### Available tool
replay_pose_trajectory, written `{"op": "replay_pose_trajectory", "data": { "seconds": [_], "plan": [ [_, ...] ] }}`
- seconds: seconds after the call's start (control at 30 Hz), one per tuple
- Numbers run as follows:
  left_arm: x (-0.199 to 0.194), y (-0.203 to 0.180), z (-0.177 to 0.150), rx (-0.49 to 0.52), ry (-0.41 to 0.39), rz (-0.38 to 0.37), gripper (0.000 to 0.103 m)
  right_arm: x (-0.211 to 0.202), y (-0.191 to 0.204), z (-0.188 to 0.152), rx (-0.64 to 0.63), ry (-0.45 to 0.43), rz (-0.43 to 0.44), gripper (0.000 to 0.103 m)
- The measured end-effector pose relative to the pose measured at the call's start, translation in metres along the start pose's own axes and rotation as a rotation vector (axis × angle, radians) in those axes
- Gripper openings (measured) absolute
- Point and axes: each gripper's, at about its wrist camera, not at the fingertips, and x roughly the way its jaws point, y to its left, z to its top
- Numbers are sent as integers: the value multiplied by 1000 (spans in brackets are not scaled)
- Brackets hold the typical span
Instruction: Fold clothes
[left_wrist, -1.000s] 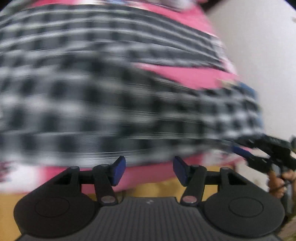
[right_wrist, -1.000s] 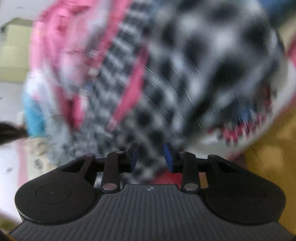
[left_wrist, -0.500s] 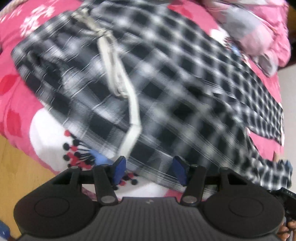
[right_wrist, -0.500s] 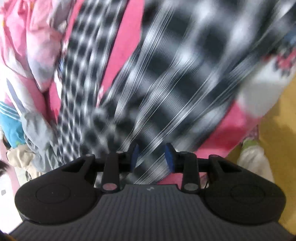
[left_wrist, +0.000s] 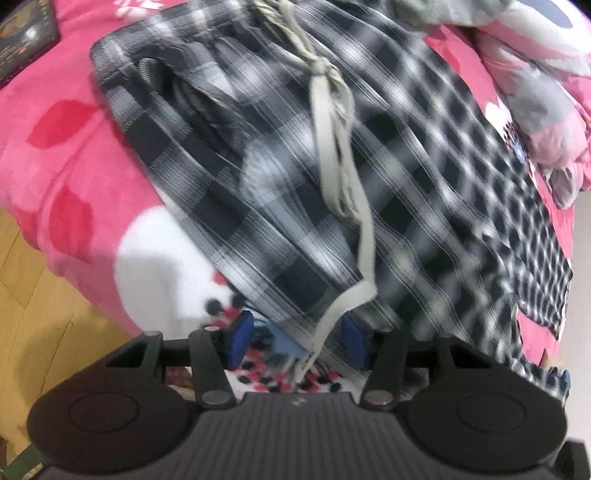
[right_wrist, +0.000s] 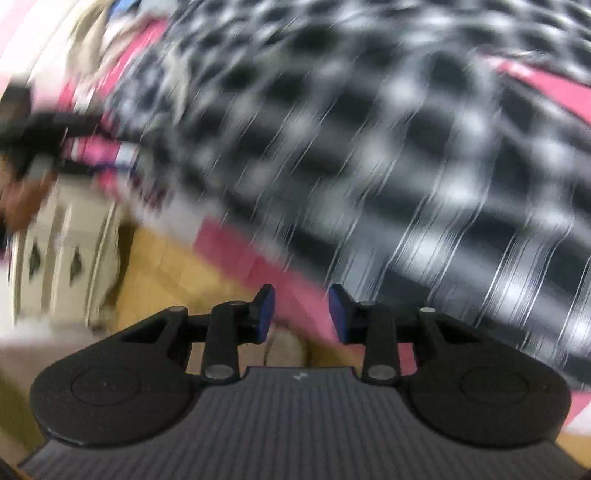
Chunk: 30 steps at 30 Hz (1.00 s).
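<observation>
Black-and-white plaid trousers (left_wrist: 280, 184) lie spread on a pink blanket (left_wrist: 66, 147) over a bed, waistband end nearest me. A pale drawstring (left_wrist: 332, 147) trails down the cloth. My left gripper (left_wrist: 297, 341) hovers at the near waistband corner. Its jaws are closing, with the corner and the drawstring's end between the blue pads, which stand apart from the cloth. In the blurred right wrist view the same plaid cloth (right_wrist: 369, 147) fills the upper right. My right gripper (right_wrist: 301, 314) is open over the blanket's edge (right_wrist: 236, 251), nothing between its pads.
Wooden floor (left_wrist: 33, 280) runs along the bed's near edge. A heap of pink and grey clothes (left_wrist: 535, 92) lies at the far right. A dark flat object (left_wrist: 26, 33) sits at the top left. A white cabinet (right_wrist: 62, 251) stands on the floor.
Both views have swung and rolled across the plaid cloth. The left one now sits close over the waistband corner and drawstring. The right one has reached the bed's edge, with floor and cabinet showing.
</observation>
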Motion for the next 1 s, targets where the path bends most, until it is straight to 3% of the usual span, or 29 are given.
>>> {"op": "replay_pose_trajectory", "data": {
  "seconds": [0.13, 0.23, 0.4, 0.47, 0.57, 0.67, 0.77, 1.0],
  "plan": [
    [-2, 10, 8, -27, -19, -3, 53, -5, 20, -5, -97, 26, -46, 31],
    [-3, 14, 14, -37, -31, -4, 48, -18, 28, 17, -101, -94, -64, 31],
    [2, 18, 18, -45, -37, 19, 26, -6, 44, 58, -171, -206, -51, 32],
    [1, 23, 18, -44, -42, 25, 20, 10, 53, 64, -231, -182, -37, 32],
    [-3, 30, 19, -51, -52, 8, 21, 29, 67, 57, -293, -86, 24, 29],
    [-7, 36, 21, -60, -64, -34, 33, 27, 83, 40, -377, -41, 49, 27],
    [-9, 43, 30, -79, -84, -44, 38, 25, 95, 42, -428, -60, 21, 26],
    [14, 44, 47, -175, -84, -28, 35, 33, 109, 81, -447, -186, -72, 28]
  ]
}}
